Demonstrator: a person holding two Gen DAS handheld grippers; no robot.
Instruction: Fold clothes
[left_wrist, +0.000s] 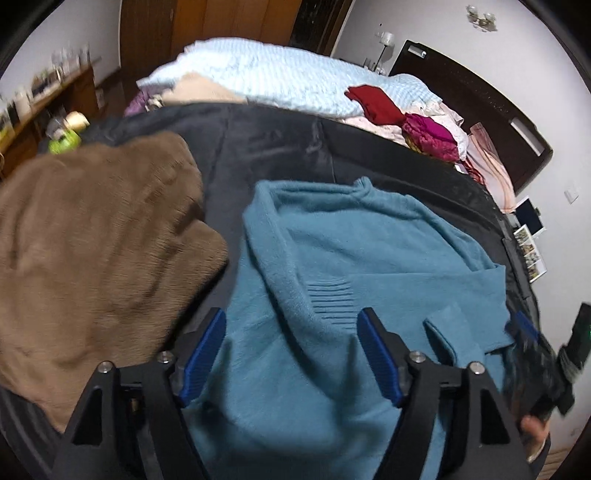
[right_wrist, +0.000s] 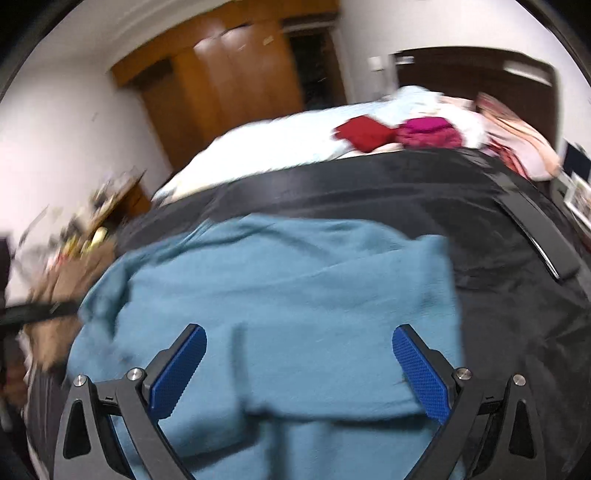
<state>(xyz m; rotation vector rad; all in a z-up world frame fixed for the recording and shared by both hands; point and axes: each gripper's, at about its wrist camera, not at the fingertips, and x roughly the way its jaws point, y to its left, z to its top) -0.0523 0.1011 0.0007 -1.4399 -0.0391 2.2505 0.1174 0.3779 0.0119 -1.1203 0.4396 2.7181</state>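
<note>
A teal knit sweater (left_wrist: 332, 266) lies spread on a dark blanket (left_wrist: 266, 140) on the bed, its ribbed cuff (left_wrist: 330, 299) folded across the body. My left gripper (left_wrist: 293, 321) hangs over the sweater's lower part, jaws apart, blue pads clear of the cloth. In the right wrist view the same sweater (right_wrist: 288, 288) fills the middle, blurred. My right gripper (right_wrist: 299, 339) stands open above it with nothing between its fingers. At the right edge of the left wrist view, the right gripper (left_wrist: 543, 354) and a hand show beside the sweater.
A brown fleece garment (left_wrist: 96, 251) lies left of the sweater. Beyond the dark blanket sit a light blue quilt (left_wrist: 280, 74), a red garment (left_wrist: 373, 103) and a magenta one (left_wrist: 432, 136). A dark headboard (left_wrist: 480, 99) and a wooden wardrobe (right_wrist: 229, 81) stand behind.
</note>
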